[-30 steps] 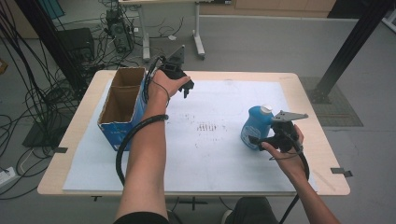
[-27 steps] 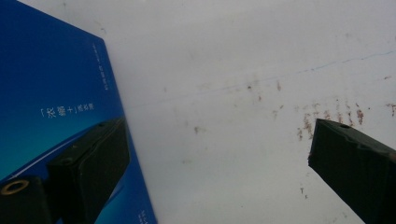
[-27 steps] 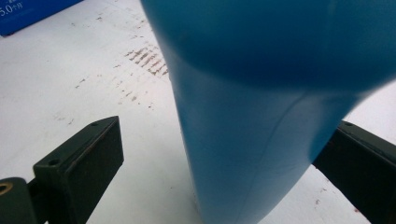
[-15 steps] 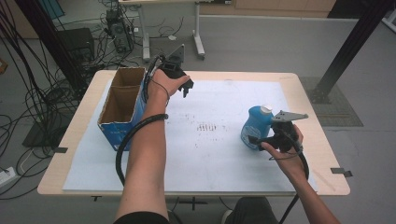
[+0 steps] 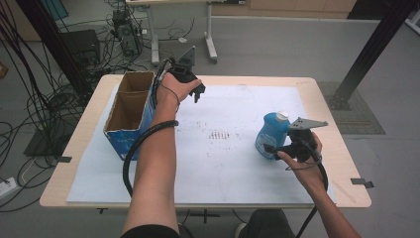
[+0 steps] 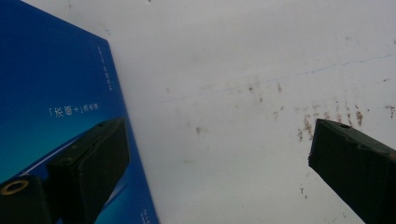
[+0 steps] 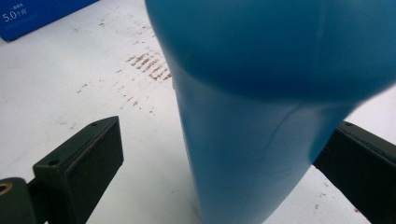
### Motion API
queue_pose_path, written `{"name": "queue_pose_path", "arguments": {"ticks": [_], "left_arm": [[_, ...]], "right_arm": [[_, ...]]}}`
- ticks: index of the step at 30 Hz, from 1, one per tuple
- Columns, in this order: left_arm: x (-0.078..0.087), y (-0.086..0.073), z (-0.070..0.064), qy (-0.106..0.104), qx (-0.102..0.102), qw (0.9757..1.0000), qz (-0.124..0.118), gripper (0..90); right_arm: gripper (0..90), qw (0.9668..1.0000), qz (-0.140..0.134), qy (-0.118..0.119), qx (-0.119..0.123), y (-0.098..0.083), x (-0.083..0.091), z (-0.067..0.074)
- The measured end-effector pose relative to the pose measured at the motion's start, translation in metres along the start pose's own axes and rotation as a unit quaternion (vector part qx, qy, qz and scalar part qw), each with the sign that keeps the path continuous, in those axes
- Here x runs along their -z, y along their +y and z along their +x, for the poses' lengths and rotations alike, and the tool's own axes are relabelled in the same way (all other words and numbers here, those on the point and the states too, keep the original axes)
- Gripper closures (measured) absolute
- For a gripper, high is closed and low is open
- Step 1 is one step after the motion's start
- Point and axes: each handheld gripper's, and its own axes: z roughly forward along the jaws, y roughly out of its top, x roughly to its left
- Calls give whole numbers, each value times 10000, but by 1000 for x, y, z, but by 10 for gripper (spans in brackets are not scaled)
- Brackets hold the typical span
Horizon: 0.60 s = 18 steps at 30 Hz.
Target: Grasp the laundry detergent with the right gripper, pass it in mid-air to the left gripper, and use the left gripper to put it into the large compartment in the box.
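Note:
A blue bottle (image 5: 269,135) with a white cap (image 5: 282,115) stands upright on the white sheet (image 5: 233,168) at the right. My right gripper (image 5: 271,148) sits low beside it, open. In the right gripper view the blue bottle (image 7: 252,140) stands between the jaws of my right gripper (image 7: 219,163), with a gap at the left jaw. An open cardboard box (image 5: 126,113) with blue sides stands at the left. My left gripper (image 5: 199,93) hovers open just right of the box's far end. In the left gripper view, my left gripper (image 6: 219,158) has its jaws wide apart over the sheet, beside the box wall (image 6: 51,93).
Brown smudges (image 5: 220,135) mark the middle of the sheet. The wooden table edge (image 5: 346,148) runs close to the right hand. Cables (image 5: 29,114) lie on the floor at the left, and a black post (image 5: 369,54) rises at the back right.

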Motion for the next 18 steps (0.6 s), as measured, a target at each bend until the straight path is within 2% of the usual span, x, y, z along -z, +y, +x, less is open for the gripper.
{"name": "queue_pose_path", "arguments": {"ticks": [18], "left_arm": [[2, 0, 1, -2, -6, 10000, -10, 59]], "right_arm": [[21, 10000, -66, 19, 9, 1, 0, 1]]}}
